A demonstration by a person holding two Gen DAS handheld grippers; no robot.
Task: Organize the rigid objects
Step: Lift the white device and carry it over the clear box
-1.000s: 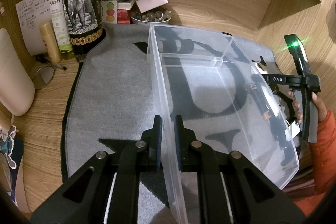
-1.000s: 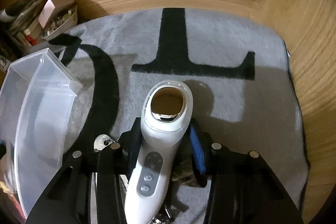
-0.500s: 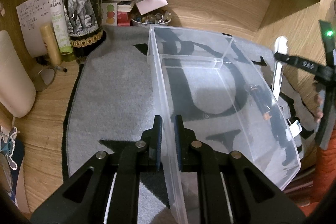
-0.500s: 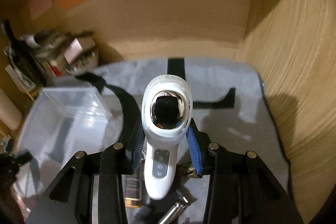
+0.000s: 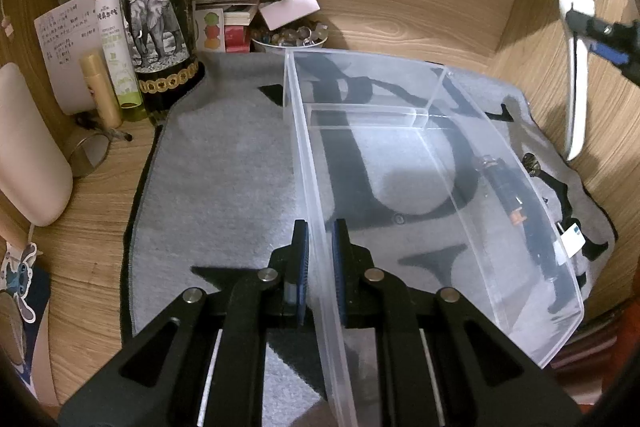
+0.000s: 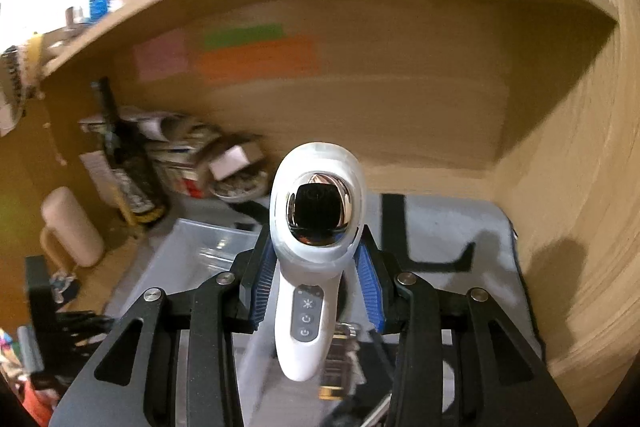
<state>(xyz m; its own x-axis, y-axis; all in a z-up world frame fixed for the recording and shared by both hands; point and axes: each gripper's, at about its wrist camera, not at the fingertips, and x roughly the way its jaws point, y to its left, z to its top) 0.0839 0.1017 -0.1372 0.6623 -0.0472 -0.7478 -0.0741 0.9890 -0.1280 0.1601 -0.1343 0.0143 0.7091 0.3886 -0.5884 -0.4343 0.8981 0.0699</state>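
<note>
one clear bin (image 5: 436,163) clamped at its wall in the left gripper (image 5: 319,259) jaws, one white handheld device (image 6: 316,227) clamped in the right gripper (image 6: 316,277) jaws, raised above one grey mat (image 5: 224,187).

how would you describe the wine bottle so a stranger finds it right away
Start at the grey mat on the wooden desk and go to its far left corner, where clutter stands against the wall. The wine bottle is the tallest item there, right of a slim green spray bottle. Only it is dark glass, with an elephant label and a band of gold coins.
</note>
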